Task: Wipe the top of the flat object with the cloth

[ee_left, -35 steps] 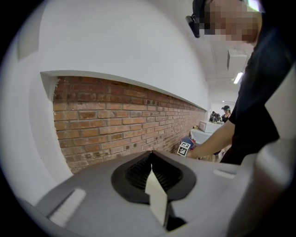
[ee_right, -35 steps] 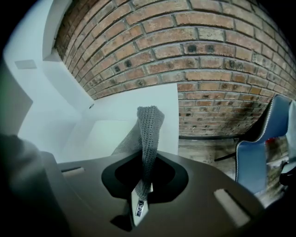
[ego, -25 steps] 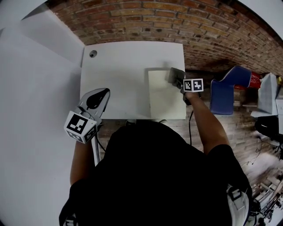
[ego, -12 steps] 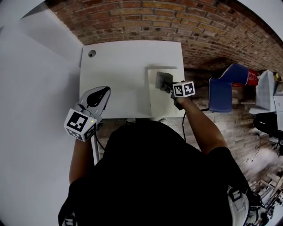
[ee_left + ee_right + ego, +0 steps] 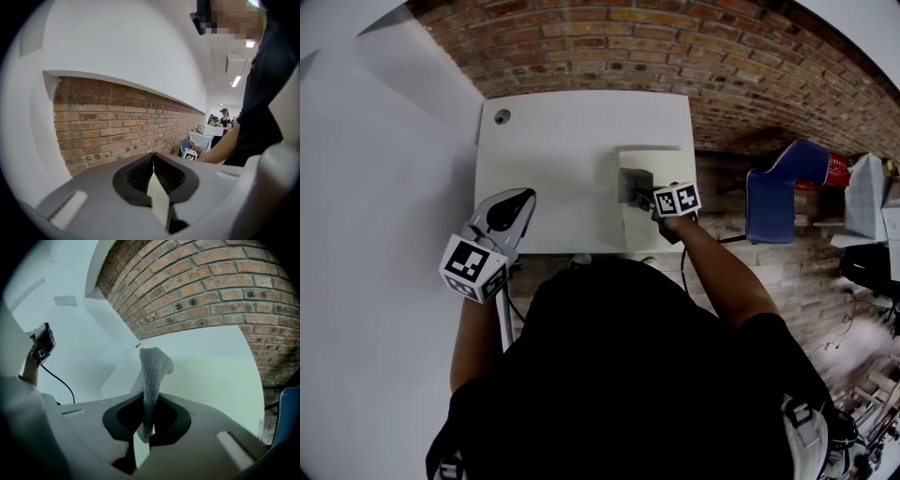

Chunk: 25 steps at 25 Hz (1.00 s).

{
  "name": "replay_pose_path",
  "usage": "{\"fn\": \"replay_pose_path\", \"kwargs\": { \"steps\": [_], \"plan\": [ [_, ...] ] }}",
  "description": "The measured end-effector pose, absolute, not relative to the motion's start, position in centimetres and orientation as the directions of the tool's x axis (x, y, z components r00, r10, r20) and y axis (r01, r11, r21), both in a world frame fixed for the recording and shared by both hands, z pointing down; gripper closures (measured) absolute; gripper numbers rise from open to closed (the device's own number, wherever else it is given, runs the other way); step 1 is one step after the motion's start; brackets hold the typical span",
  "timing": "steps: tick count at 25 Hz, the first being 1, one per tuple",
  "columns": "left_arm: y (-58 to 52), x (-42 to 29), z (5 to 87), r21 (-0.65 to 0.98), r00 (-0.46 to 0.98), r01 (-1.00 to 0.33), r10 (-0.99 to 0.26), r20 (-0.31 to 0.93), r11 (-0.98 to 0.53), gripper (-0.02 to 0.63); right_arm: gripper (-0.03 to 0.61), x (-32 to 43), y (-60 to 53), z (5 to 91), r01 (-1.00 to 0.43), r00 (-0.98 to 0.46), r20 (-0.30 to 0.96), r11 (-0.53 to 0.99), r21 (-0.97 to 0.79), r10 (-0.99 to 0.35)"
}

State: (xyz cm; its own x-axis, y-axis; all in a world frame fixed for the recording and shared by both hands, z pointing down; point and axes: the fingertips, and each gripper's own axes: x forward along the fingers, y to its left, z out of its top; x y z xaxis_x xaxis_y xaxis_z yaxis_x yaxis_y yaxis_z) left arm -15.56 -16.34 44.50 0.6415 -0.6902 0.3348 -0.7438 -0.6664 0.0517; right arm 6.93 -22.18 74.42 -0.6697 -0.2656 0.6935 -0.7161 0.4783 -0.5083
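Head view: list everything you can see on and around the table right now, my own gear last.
table: one, white, centre, against the brick wall.
flat object: one, pale cream, lying on the table's right part.
cloth: one, grey, on the flat object, pinched in the right gripper.
grommet hole: one, grey, at the table's far left corner.
brick wall: one, red-brown, beyond the table.
chair: one, blue, right of the table.
left gripper: one, grey, jaws together with nothing between, at the table's near left corner.
right gripper: one, grey, jaws shut on the cloth, over the flat object.
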Motion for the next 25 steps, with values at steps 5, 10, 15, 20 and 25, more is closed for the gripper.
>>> {"fn": "replay_pose_path", "kwargs": {
  "steps": [5, 10, 15, 20, 25],
  "plan": [
    [-16.1, -15.9, 44.7, 0.052, 0.634, -0.750, -0.694, 0.340, -0.659, 0.612, 0.568, 5.1, -20.6, 75.6, -0.689, -0.685, 0.698, 0.495, -0.530, -0.207],
    [-16.0, -16.1, 44.7, 0.053, 0.633, -0.751, -0.694, 0.343, -0.658, 0.612, 0.568, 4.0, -19.3, 76.8, -0.675, -0.688, 0.708, 0.499, -0.543, -0.159],
    [-15.9, -16.1, 44.6, 0.053, 0.631, -0.751, -0.693, 0.347, -0.658, 0.612, 0.568, 4.1, -18.5, 77.9, -0.677, -0.679, 0.723, 0.492, -0.548, -0.129],
    [-15.8, -15.9, 44.7, 0.052, 0.633, -0.749, -0.691, 0.351, -0.660, 0.612, 0.568, 4.9, -18.4, 78.9, -0.692, -0.666, 0.735, 0.474, -0.545, -0.127],
    [-15.8, -15.8, 44.7, 0.052, 0.633, -0.748, -0.689, 0.354, -0.661, 0.612, 0.568, 5.6, -18.5, 79.5, -0.704, -0.655, 0.745, 0.460, -0.541, -0.126]
  ]
}}
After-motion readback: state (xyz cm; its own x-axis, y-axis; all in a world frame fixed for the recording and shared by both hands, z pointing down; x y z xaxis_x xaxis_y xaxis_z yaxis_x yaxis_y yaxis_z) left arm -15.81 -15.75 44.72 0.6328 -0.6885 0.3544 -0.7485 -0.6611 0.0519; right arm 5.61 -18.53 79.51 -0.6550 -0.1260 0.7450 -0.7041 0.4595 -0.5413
